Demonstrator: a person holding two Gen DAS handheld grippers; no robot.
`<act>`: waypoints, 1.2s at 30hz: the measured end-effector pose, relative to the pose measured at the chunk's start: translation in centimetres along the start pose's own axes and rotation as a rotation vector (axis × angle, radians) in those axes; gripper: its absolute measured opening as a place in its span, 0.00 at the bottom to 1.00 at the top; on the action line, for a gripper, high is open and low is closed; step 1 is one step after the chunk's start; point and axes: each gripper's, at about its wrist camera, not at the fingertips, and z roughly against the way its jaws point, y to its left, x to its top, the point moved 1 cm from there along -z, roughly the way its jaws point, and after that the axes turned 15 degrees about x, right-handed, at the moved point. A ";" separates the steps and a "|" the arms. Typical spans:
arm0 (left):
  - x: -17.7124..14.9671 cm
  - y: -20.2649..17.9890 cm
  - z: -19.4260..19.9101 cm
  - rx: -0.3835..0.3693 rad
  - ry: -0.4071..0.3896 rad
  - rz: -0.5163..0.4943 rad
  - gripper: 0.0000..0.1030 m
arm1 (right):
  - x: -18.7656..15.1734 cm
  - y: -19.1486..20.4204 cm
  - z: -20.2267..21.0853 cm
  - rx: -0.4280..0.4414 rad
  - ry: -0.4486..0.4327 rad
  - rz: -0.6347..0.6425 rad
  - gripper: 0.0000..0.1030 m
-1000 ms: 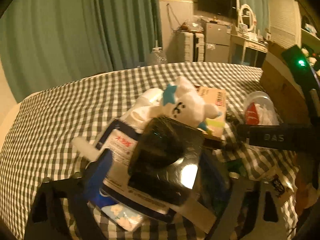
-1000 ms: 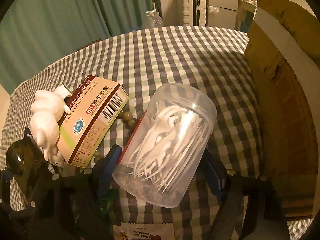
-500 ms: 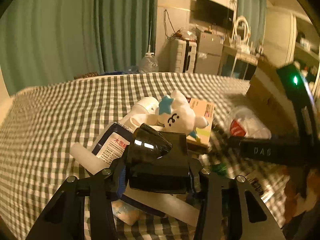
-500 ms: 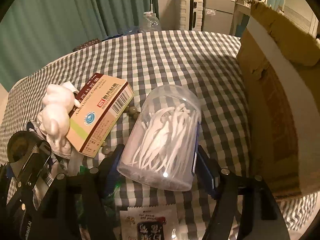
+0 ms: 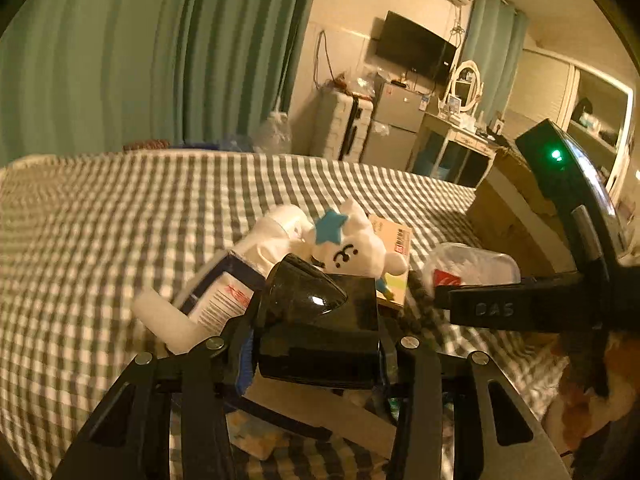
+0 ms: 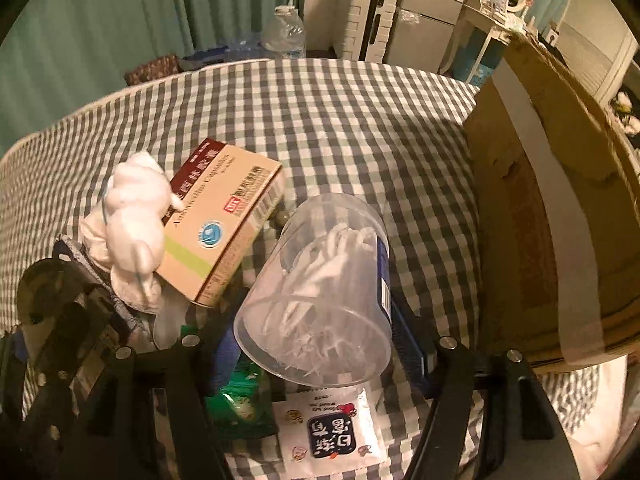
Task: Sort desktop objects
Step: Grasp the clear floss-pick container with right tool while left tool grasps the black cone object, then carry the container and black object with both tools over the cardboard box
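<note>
Fingers (image 6: 404,344) either side of floss-pick jar (image 6: 320,304)

Both views are dim and carry a warm amber cast, and the fisheye lens bends straight lines and leaves black corners around the round picture. A small glare spot sits on the glossy black object (image 5: 316,336) clamped in the left gripper (image 5: 318,354), and a green indicator light (image 5: 555,155) glows up and to its right. Ahead of the right gripper (image 6: 316,356), the cardboard box (image 6: 540,208) casts a soft shadow over the checked cloth (image 6: 320,120), and the far room is slightly soft.
</note>
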 end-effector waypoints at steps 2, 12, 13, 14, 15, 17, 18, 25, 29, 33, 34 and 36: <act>0.0 0.2 0.1 0.002 -0.015 -0.001 0.44 | -0.1 0.7 -0.1 -0.022 0.023 0.008 0.64; 1.0 2.9 -0.5 -0.001 0.039 0.100 0.44 | -1.9 -1.3 -2.7 0.013 0.092 -0.114 0.67; 1.1 3.2 -0.3 0.009 0.036 0.111 0.44 | -2.0 -1.4 -2.5 0.032 0.071 -0.126 0.70; 1.0 3.4 0.0 -0.001 0.031 0.130 0.44 | -2.1 -1.5 -2.3 0.046 0.054 -0.138 0.75; 1.0 3.7 0.4 0.007 0.024 0.142 0.44 | -1.9 -1.6 -2.1 0.066 0.044 -0.147 0.77; 0.5 3.3 0.9 0.021 0.016 0.143 0.44 | -1.6 -2.2 -1.9 0.081 0.012 -0.171 0.77; 0.3 3.3 1.0 -0.003 0.021 0.152 0.44 | -1.4 -2.6 -2.0 0.096 0.009 -0.192 0.75; -0.3 3.0 3.0 0.074 0.054 0.134 0.44 | -2.8 -3.2 -0.2 0.172 0.025 -0.145 0.60; 1.3 1.8 5.7 0.141 0.086 0.108 0.44 | -3.6 -2.8 3.8 0.264 -0.020 -0.096 0.59; 3.2 0.3 8.2 0.161 0.110 0.128 0.44 | -3.3 -3.2 9.2 0.330 -0.096 -0.049 0.60; 3.9 -0.6 9.0 0.166 0.097 0.114 0.44 | -3.3 -3.7 10.4 0.337 -0.113 -0.045 0.60; 5.6 -2.6 10.6 0.170 0.049 0.073 0.44 | -2.9 -4.8 13.0 0.351 -0.149 -0.031 0.60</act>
